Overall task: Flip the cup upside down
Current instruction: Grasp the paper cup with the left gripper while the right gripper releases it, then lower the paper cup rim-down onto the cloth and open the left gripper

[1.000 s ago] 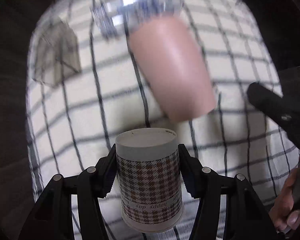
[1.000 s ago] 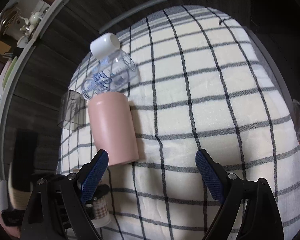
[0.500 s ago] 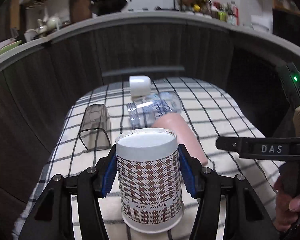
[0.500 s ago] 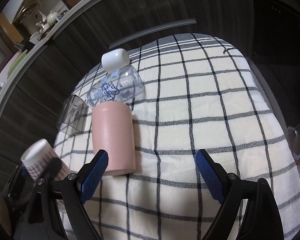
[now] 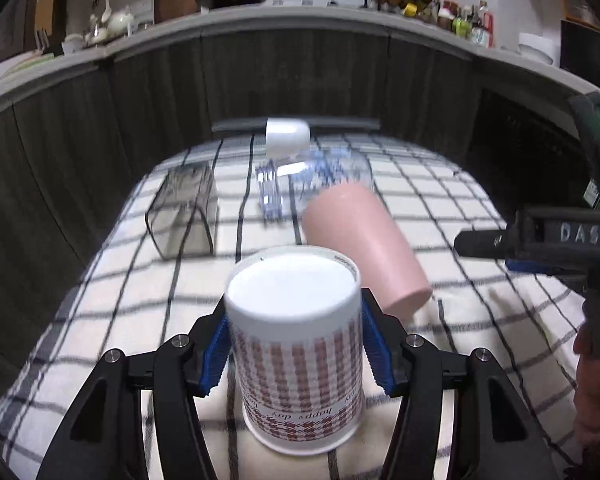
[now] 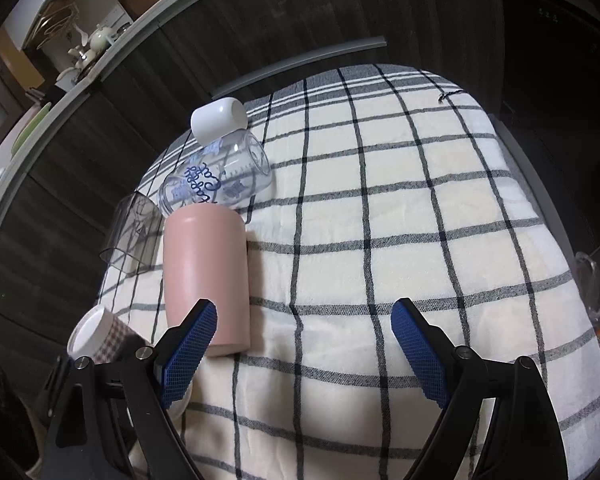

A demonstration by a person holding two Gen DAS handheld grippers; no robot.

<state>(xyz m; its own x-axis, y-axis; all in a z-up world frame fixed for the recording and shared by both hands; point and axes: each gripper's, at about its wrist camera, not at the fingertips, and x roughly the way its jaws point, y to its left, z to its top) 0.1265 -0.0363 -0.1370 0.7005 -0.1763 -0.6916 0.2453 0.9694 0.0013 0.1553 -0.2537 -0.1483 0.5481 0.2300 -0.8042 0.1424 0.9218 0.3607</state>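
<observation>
One paper cup (image 5: 296,344), patterned in brown houndstooth, sits clamped between the blue pads of the left gripper (image 5: 296,350). Its closed white base faces up and its wider rim points down, with the printed lettering near the rim reading inverted, so the cup is already turned over. The rim looks to be at or just above the checked cloth (image 5: 440,184) near the front edge of the counter; actual contact cannot be confirmed, and the left view is smeared by motion.

Judging from this, the flip itself is done and the step in hand is setting the cup down on its rim. The next move calls for a level, gentle lowering until the whole rim rests on the cloth, then spreading the pads without nudging the light cup, and backing straight off.

Just behind and to the right lies a pink tumbler (image 6: 206,276) on its side, close enough to be bumped. Beyond it lies a clear bottle (image 6: 216,182) with a white cap (image 6: 219,118), and a smoky clear cup (image 6: 132,236) stands inverted to the left. The right gripper (image 6: 304,354) hovers above bare cloth, pads wide apart, holding nothing.
</observation>
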